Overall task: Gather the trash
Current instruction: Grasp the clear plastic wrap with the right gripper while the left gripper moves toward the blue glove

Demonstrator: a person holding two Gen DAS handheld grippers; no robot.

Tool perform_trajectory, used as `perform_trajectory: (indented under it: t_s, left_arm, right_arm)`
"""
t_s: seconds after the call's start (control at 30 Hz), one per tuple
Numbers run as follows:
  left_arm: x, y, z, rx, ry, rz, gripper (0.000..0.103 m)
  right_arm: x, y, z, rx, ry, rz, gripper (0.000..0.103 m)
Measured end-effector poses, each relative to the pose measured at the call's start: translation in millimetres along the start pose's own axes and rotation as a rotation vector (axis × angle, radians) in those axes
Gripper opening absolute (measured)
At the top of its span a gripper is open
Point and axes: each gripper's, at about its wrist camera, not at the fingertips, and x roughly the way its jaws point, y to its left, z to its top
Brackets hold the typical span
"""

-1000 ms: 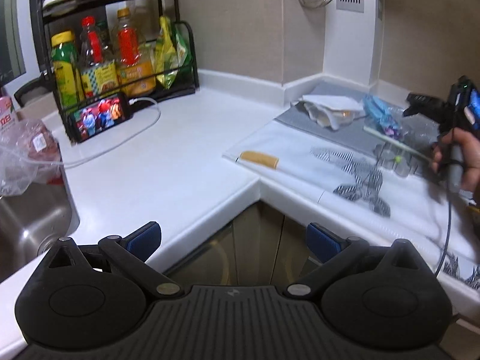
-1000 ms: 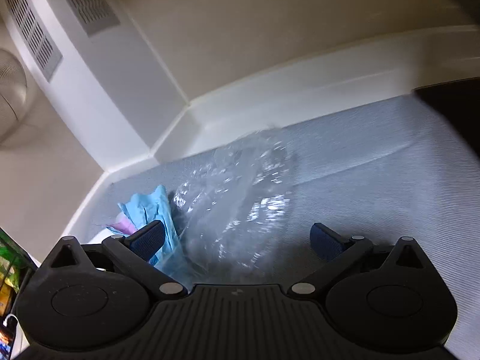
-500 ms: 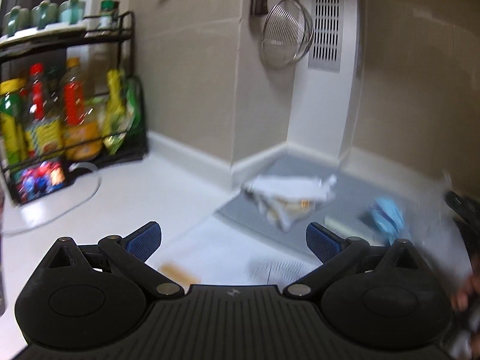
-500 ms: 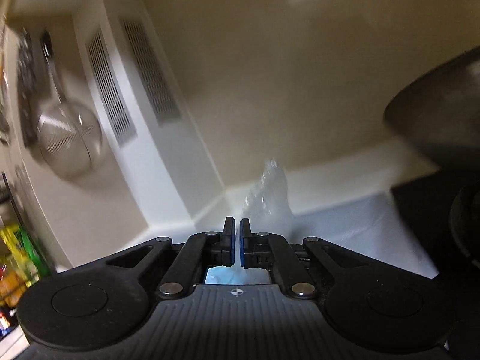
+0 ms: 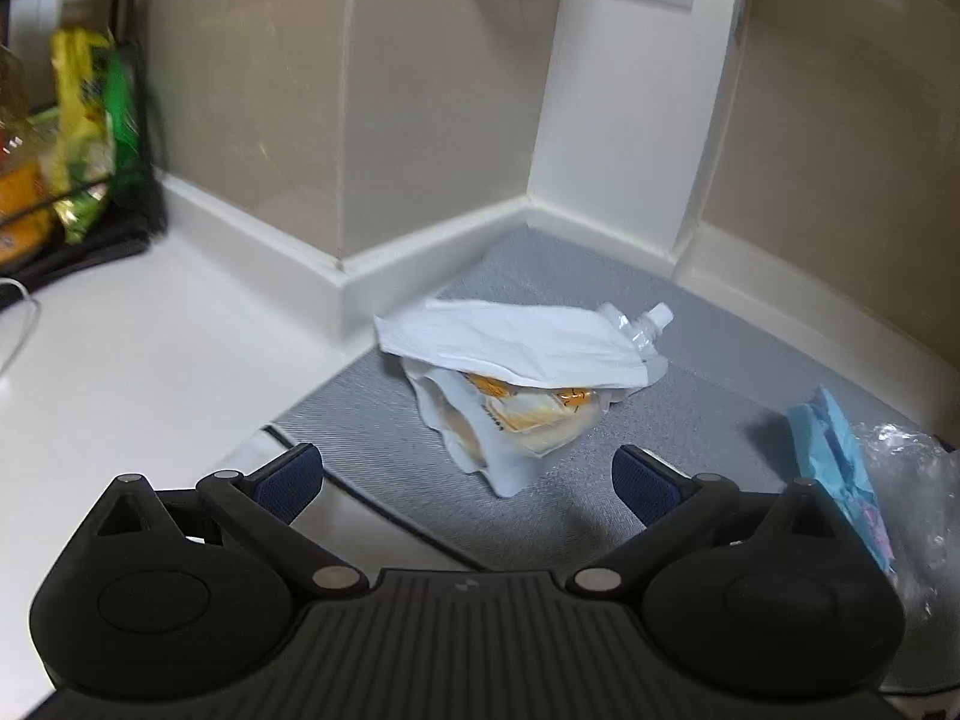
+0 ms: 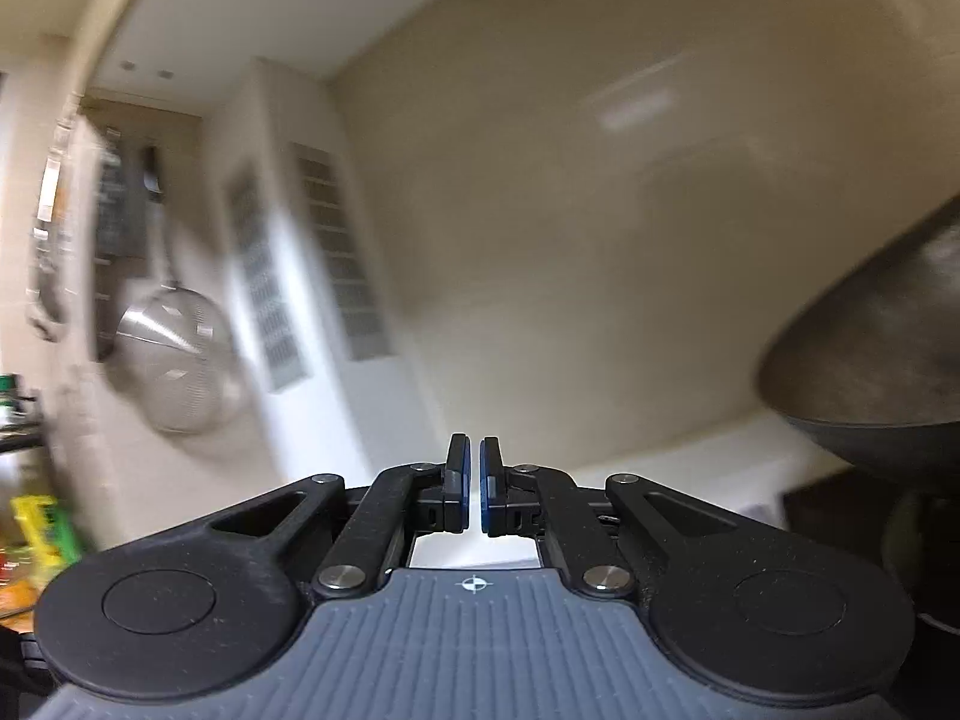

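A white spouted pouch (image 5: 516,420) with orange print lies on the grey mat (image 5: 690,360) in the counter corner, under a crumpled white tissue (image 5: 510,342). My left gripper (image 5: 468,474) is open just in front of the pouch, not touching it. A blue wrapper (image 5: 834,456) and crumpled clear plastic (image 5: 918,480) sit at the mat's right edge. My right gripper (image 6: 474,480) points level at the wall. Its jaws are opening from nearly together, with only a thin slit and nothing seen between them.
A black rack (image 5: 138,138) with bottles and snack packets stands at the back left on the white counter (image 5: 120,360). A mesh strainer (image 6: 174,360) hangs on the wall beside a vented column (image 6: 288,312). A dark pan (image 6: 888,348) looms at the right.
My left gripper swept right and in toward the corner, so the pouch now lies close ahead. My right gripper shut from wide open, tilted up, and the clear plastic left its view.
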Motion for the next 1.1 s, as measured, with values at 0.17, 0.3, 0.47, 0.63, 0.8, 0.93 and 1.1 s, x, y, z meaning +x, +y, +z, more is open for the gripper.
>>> perform_trajectory:
  t_s: [0.17, 0.3, 0.47, 0.63, 0.8, 0.93, 1.1]
  left_arm:
    - [30.8, -3.1, 4.2, -0.007, 0.058, -0.025, 0.103]
    - [49.5, -1.9, 7.4, -0.055, 0.095, -0.031, 0.103]
    - [61.2, -4.8, 10.6, -0.061, 0.093, -0.020, 0.103]
    - [68.6, -12.0, 11.8, -0.019, 0.095, 0.003, 0.103]
    - [68.0, -13.8, 11.5, 0.003, 0.097, 0.013, 0.103]
    - [57.0, -9.7, 9.1, -0.009, 0.108, -0.005, 0.103]
    - [26.5, -11.0, 11.8, -0.051, 0.068, -0.049, 0.103]
  right_arm:
    - [20.9, -1.4, -3.4, 0.013, 0.068, -0.132, 0.079]
    - [26.8, 0.3, -11.0, -0.062, 0.100, -0.167, 0.093]
    - [48.5, 2.3, -28.2, -0.125, 0.226, -0.255, 0.097]
    - [79.9, -9.7, -45.4, -0.081, 0.440, -0.309, 0.098]
    - [80.5, -20.9, -53.4, -0.006, 0.494, -0.287, 0.099]
    - [86.5, -16.6, -56.7, -0.025, 0.546, -0.247, 0.097]
    - [91.8, -21.9, -58.3, 0.028, 0.587, -0.138, 0.003]
